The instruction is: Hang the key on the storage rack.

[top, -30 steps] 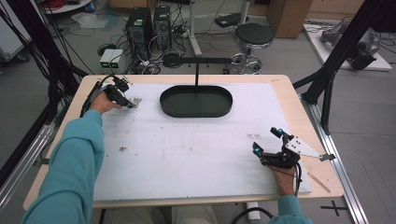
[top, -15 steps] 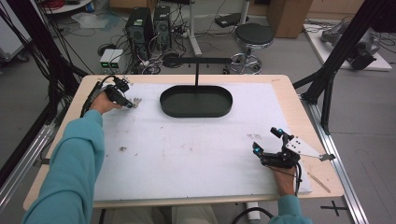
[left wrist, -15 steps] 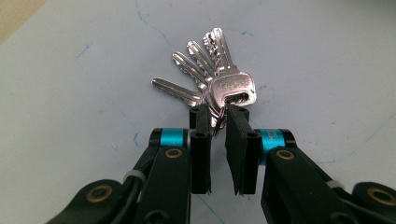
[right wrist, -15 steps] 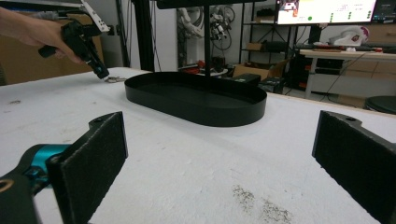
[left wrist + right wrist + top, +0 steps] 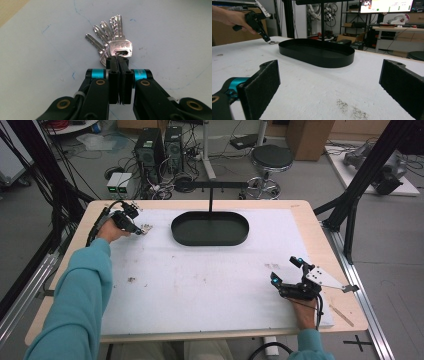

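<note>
Left hand-held gripper (image 5: pixel 119 61): in the left gripper view its two black jaws rise from the bottom edge pressed together, pinching the bunch of keys (image 5: pixel 113 43) at the head of the topmost key. Teal collars sit to either side of the jaws, just behind the tips. Beyond the tips the silver blades fan outward and away over the white mat (image 5: pixel 170 32). The topmost key head carries stamped lettering, too blurred to read. Faint blue pen marks are scattered on the mat around the keys.

High view: the left hand-held gripper (image 5: pixel 142 228) lies at the far left of the counter (image 5: pixel 305 212), held by a hand (image 5: pixel 111 230) in a teal sleeve, with the keys (image 5: pixel 146 227) at its tip, low over the mat; contact with the mat cannot be told. Just beyond the tip, toward the counter's middle, stands the black oval tray (image 5: pixel 210 228), apart from the keys.

Right hand-held gripper (image 5: pixel 329 87): in the right gripper view its jaws stand spread wide, with nothing between their dark pads, low over the mat. A dark smudge (image 5: pixel 352 110) marks the mat just ahead of the jaws. Farther ahead lies the tray (image 5: pixel 317 53), and past its left end the other hand-held gripper (image 5: pixel 267 40) points down at the keys. In the high view the right hand-held gripper (image 5: pixel 283 284) rests near the right front of the counter, well apart from the tray. A monitor (image 5: pixel 387 5) in the far background shows text too small to read.
</note>
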`<state>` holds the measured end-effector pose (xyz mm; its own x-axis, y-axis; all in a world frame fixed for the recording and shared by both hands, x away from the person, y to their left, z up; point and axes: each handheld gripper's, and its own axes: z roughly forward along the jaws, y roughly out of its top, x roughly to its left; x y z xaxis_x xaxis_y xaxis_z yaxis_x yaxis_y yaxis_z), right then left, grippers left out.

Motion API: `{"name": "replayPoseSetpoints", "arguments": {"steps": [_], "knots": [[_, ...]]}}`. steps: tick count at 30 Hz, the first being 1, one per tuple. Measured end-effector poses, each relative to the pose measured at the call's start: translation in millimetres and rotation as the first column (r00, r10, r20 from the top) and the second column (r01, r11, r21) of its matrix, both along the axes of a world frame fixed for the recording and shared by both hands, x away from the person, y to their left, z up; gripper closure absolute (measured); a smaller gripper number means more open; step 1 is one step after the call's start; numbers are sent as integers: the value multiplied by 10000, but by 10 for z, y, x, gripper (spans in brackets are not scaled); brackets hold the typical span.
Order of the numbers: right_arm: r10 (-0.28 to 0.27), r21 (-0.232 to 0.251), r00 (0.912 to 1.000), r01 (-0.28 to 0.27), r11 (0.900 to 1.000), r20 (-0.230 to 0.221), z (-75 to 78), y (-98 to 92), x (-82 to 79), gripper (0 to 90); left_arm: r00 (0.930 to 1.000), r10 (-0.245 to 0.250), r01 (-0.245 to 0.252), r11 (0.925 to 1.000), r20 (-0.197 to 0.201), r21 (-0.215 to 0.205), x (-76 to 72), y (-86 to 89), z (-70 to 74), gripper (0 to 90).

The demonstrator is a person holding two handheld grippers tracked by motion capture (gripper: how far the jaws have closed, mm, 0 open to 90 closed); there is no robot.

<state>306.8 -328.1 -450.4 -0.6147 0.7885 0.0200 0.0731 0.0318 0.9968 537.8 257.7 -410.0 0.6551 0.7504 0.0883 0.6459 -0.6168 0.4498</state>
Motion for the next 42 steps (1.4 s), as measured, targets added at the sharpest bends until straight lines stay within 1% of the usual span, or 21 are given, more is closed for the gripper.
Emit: {"name": "replayPoseSetpoints", "arguments": {"steps": [2,5,8,10,13,16,17,19,21,23,26,27,29,34,36,37,38,39,40,41,42], "knots": [[-1,-16,10000,1,10000,7,0,-1,0,24,9999,41,-43,9999,-114,-106,-1,-5,4,881],[4,-14,10000,-4,10000,5,0,-1,1,24,9999,-42,40,9999,-95,-144,-2,-16,6,882],[9,9,10000,-9,10000,13,-1,-1,2,24,9999,114,-115,9998,-34,-160,-5,-23,14,883],[8,7,10000,-8,10000,15,-1,-1,2,24,9994,345,-345,9992,-27,-180,-3,-20,28,883],[-4,-20,10000,4,10000,10,0,-2,1,24,9977,676,-676,9967,-14,-449,-12,-15,37,884],[1,4,10000,-1,10000,5,0,0,1,24,9974,718,-718,9952,-21,-662,-23,-19,52,884],[1,4,10000,-1,10000,5,0,0,1,24,9974,722,-720,9940,-3,-821,-29,-19,67,884],[3,7,10000,-3,10000,14,-1,-1,2,24,9969,787,-766,9859,84,-1486,-39,-10,125,885],[-6,-6,10000,6,10000,5,0,0,0,24,9972,734,-694,9814,154,-1789,-46,-3,167,885],[-27,-27,10000,27,10000,19,0,0,1,24,9979,616,-556,9709,183,-2331,-63,5,219,885],[-19,-13,10000,19,10000,23,-1,1,1,24,9991,313,-217,9602,302,-2786,-101,-3,292,885],[-24,-17,10000,24,10000,5,0,1,0,24,9988,276,-147,9576,410,-2878,-118,-11,322,885],[-30,-19,10000,30,10000,22,0,1,0,24,9989,144,0,9515,443,-3076,-141,-18,366,885],[-42,-36,10000,42,10000,37,-1,2,0,24,9955,-73,420,9280,946,-3703,-208,-51,519,885],[-42,-47,10000,42,10000,34,0,2,0,24,9924,-209,661,9216,1210,-3825,-230,-75,595,885],[-45,-52,10000,46,10000,37,0,2,0,24,9901,-375,882,9156,1350,-3923,-239,-88,632,884],[-43,-48,10000,43,10000,48,-1,2,1,24,9868,-473,1055,9132,1547,-3936,-251,-111,671,884],[-52,-34,10000,52,10000,28,0,2,0,24,9839,-588,1214,9130,1687,-3895,-258,-135,714,884],[-48,-26,10000,48,10000,23,0,2,0,24,9819,-668,1333,9087,1773,-3957,-261,-158,754,885],[-48,-30,10000,48,10000,27,0,2,0,24,9762,-754,1529,9040,2032,-3992,-271,-178,790,884],[-50,-28,10000,50,10000,24,0,3,0,24,9743,-829,1639,8990,2096,-4062,-273,-198,827,884]]}}
